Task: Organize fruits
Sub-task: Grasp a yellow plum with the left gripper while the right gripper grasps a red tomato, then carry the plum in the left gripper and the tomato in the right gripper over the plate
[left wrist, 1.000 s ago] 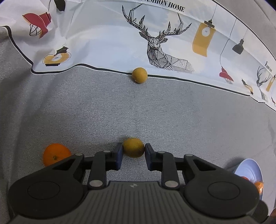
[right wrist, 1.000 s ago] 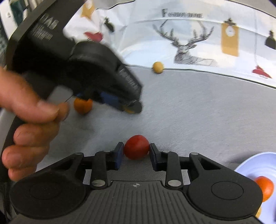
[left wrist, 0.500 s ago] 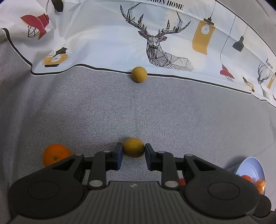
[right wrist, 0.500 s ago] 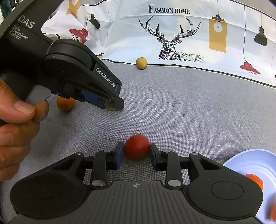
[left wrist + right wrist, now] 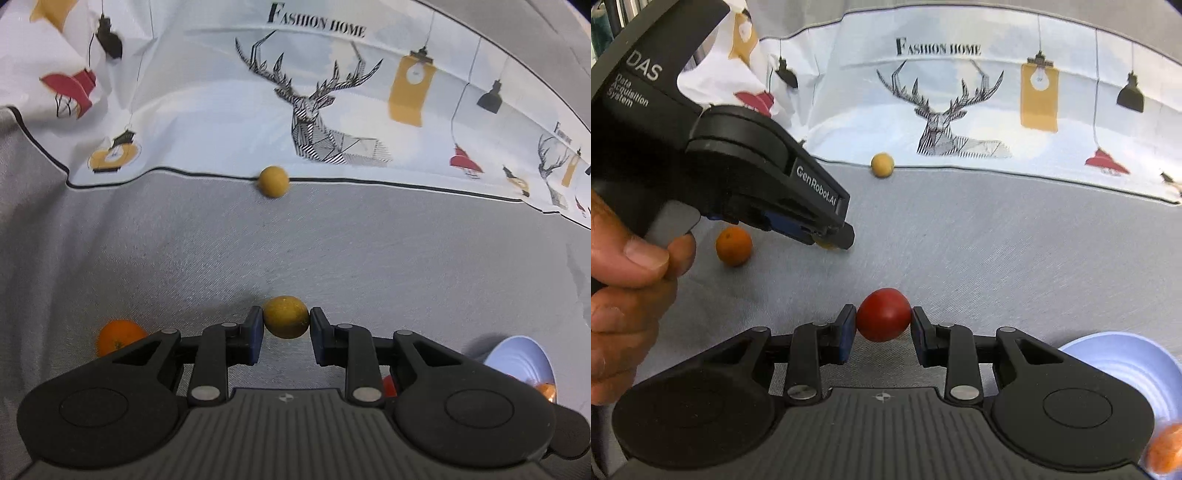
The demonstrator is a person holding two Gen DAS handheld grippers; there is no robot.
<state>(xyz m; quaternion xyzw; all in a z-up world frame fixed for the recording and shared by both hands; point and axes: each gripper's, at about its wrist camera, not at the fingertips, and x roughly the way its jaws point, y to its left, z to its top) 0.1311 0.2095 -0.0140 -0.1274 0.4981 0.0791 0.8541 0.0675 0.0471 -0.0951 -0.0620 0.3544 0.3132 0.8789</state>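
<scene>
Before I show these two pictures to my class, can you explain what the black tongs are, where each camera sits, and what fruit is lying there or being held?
No robot here: a person holds black tongs in each hand, with a camera on each looking along its fingers. The left tongs grip a yellow-green fruit. The right tongs grip a red fruit; that view also shows the person's left hand. On the grey cloth lie an orange and a small yellow fruit. At the right stands a pale blue bowl holding orange fruit.
</scene>
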